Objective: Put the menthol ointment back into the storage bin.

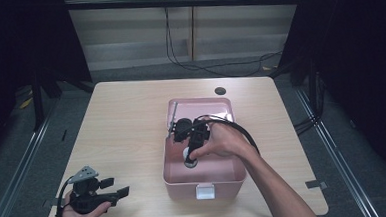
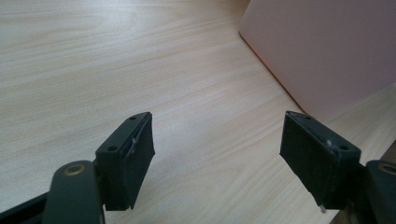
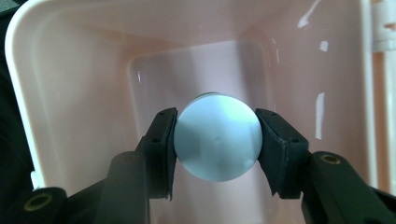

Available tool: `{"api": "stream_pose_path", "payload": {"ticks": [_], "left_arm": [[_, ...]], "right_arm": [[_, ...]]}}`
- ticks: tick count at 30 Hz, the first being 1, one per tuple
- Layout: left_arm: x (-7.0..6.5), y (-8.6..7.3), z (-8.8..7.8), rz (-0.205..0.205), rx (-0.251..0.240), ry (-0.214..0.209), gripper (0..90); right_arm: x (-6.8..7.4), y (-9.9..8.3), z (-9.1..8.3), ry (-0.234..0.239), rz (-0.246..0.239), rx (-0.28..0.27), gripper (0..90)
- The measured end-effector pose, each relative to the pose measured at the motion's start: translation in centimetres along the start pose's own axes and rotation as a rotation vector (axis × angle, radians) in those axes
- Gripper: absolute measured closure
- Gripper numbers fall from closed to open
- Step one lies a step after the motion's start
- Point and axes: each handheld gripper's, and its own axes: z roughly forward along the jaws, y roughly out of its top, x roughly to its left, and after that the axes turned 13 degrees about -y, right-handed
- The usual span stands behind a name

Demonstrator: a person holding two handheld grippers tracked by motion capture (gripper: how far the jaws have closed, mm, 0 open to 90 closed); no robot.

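A pink plastic box (image 1: 205, 180) with its lid swung back stands in the middle of the wooden table. My right gripper (image 1: 190, 157) reaches down inside it, shut on a round pale-blue lidded object (image 3: 217, 137) that fills the gap between both pads above the box floor (image 3: 140, 88); the same object shows as a small pale disc (image 1: 189, 156) under the hand. My left gripper (image 1: 116, 193) lies low at the table's front left corner, jaws open over bare wood (image 2: 215, 135), nothing between them. The box's side wall (image 2: 322, 51) rises just to its right.
The box lid (image 1: 199, 107) lies open toward the far side, a white latch (image 1: 205, 191) at the front. A dark round hole (image 1: 220, 91) sits in the table behind the box. Cables trail on the floor beyond. Bare wood stretches left of the box.
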Motion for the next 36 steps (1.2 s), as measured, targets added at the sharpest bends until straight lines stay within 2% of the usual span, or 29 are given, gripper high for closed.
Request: {"api": "stream_pose_path", "payload": {"ticks": [12,16,24,36], "left_arm": [[0.0,0.0,0.0,0.002,0.0,0.0,25.8],[0.0,0.0,0.0,0.001,0.0,-0.001,25.8],[0.0,0.0,0.0,0.0,-0.003,0.0,25.8],[0.0,0.0,0.0,-0.002,-0.005,-0.001,25.8]], "right_arm": [[0.4,1.0,1.3,0.018,-0.012,0.006,51.2],[0.5,1.3,1.6,0.024,-0.039,-0.003,51.2],[0.9,1.9,2.4,0.031,-0.058,0.001,51.2],[1.5,2.4,3.6,0.046,-0.103,-0.039,51.2]]}}
